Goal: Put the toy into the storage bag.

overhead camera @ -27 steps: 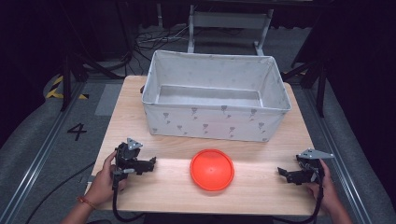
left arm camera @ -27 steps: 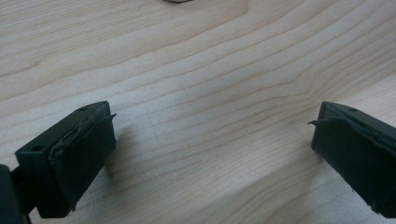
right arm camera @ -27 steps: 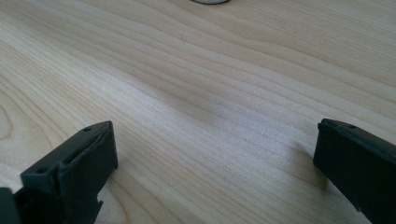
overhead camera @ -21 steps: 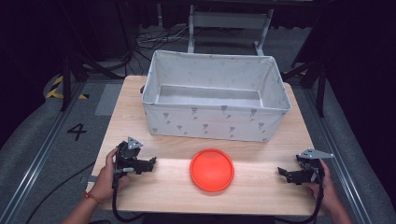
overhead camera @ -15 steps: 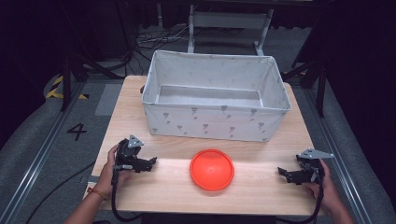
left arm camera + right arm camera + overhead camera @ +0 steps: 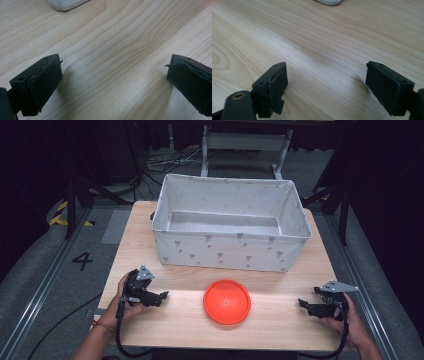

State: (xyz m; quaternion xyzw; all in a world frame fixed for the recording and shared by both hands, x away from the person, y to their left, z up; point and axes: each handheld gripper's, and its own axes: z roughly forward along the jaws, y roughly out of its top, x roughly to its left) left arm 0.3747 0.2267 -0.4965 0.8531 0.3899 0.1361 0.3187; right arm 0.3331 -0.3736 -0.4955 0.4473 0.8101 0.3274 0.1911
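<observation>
Your left gripper [image 6: 161,296] sits low over the wooden table [image 6: 280,325], near its left front corner. Its 2 jaws are wide apart with nothing but bare wood between them, and your left hand [image 6: 125,297] is wrapped around it. Your right gripper [image 6: 303,304] is near the right front corner, held in your right hand [image 6: 350,320]. Its 2 jaws are wide apart too, over bare wood. Both grippers point in toward the middle. Between them, well apart from each, an orange round dish [image 6: 226,301] lies flat on the table. Behind the dish stands a big white fabric bin [image 6: 230,252] with small grey marks on it.
</observation>
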